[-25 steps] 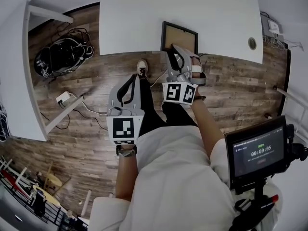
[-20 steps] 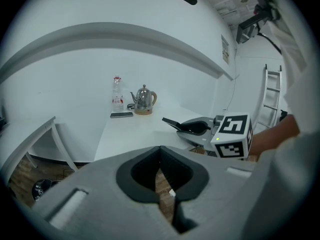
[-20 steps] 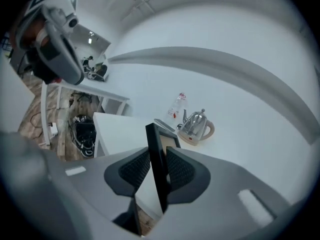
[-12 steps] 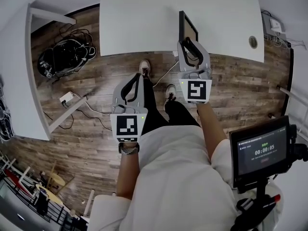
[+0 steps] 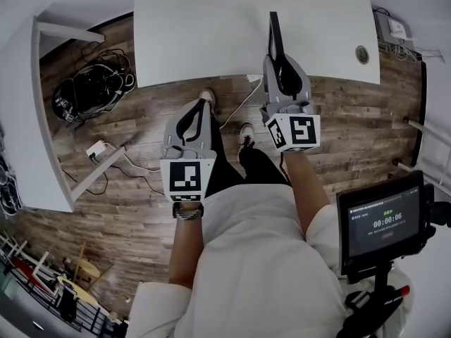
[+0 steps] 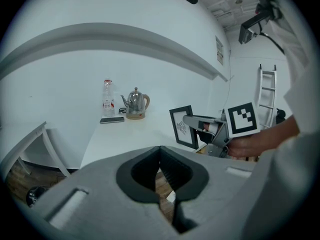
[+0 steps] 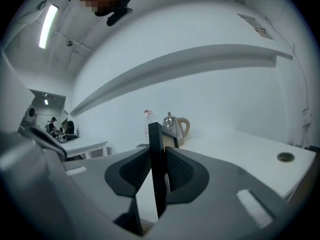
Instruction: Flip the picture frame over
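Observation:
The black picture frame (image 5: 273,34) stands up on its edge over the near edge of the white table (image 5: 204,27), seen edge-on from the head view. My right gripper (image 5: 276,58) is shut on its lower edge, jaws still closing, pads on both faces (image 7: 156,154). In the left gripper view the frame (image 6: 182,126) shows its printed front, with the right gripper (image 6: 199,125) clamping its side. My left gripper (image 5: 200,105) hangs over the wooden floor, short of the table edge, shut with nothing between its jaws (image 6: 160,170).
A kettle (image 6: 136,103), a bottle (image 6: 107,98) and a phone (image 6: 112,119) stand at the table's far end. A cable hole (image 5: 362,53) sits at the table's right. A bag with cables (image 5: 91,83) lies on the floor at left; a monitor (image 5: 384,220) at lower right.
The frame went from lying flat on the table to standing on its edge as the right gripper rolled and rose with it. The left gripper shifted slightly.

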Motion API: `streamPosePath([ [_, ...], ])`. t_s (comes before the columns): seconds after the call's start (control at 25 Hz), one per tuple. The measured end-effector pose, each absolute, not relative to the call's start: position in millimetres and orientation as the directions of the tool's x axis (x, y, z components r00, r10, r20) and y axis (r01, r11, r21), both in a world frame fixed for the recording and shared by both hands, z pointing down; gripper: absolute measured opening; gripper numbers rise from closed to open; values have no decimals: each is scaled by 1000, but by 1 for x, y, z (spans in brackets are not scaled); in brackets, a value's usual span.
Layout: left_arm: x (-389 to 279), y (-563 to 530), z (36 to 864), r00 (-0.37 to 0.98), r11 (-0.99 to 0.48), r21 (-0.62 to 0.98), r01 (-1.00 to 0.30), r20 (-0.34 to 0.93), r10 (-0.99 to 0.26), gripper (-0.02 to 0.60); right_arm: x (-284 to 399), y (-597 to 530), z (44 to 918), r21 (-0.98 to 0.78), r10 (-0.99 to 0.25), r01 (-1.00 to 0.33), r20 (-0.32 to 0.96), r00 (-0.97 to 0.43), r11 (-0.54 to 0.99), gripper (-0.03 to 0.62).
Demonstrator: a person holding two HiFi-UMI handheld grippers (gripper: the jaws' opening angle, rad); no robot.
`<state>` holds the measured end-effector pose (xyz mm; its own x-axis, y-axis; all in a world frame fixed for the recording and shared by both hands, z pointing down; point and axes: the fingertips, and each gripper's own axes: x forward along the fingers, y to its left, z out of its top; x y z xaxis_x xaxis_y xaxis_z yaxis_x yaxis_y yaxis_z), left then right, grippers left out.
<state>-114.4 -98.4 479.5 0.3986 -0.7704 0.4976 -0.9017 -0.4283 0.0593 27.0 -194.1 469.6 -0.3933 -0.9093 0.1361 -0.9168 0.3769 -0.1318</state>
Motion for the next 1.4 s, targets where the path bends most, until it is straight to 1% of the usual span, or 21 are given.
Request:
streamPosePath([
  [0.2,-105,-112,475,412,-446,45,-894,477,-777,3,50,-196,466,-314,-935,-901,89,-344,301,78],
  [0.36,-100,-121,472,419,-455,41,-890,472,-776,3,69,-198,471,-489,-955,-843,60,-290,226,75],
  [0.52,-96,-120,474,423,-463,37,-886,479,-769,3,89,-193,493,-703,-973,-702,58,-222,117,75],
  [0.64,-97,-120,478,424,-466,39,-884,485,-765,3,94,-186,514,-805,-979,-592,92,-181,34,70],
  [0.84,-92,-122,481,428,-475,36,-879,495,-756,3,95,-179,540,-850,-971,-526,155,-180,-38,67],
  [1.0,-81,-124,482,433,-481,35,-876,498,-751,3,97,-175,560,-871,-955,-484,214,-207,-91,67],
  [1.08,-79,-123,482,435,-486,34,-874,501,-748,3,95,-174,569,-885,-939,-449,248,-237,-121,71],
  [1.2,-80,-121,484,437,-490,33,-871,507,-743,3,91,-172,582,-919,-907,-355,289,-306,-173,72],
  [1.4,-78,-120,487,441,-494,36,-869,510,-739,3,92,-169,595,-926,-864,-303,334,-378,-226,77],
])
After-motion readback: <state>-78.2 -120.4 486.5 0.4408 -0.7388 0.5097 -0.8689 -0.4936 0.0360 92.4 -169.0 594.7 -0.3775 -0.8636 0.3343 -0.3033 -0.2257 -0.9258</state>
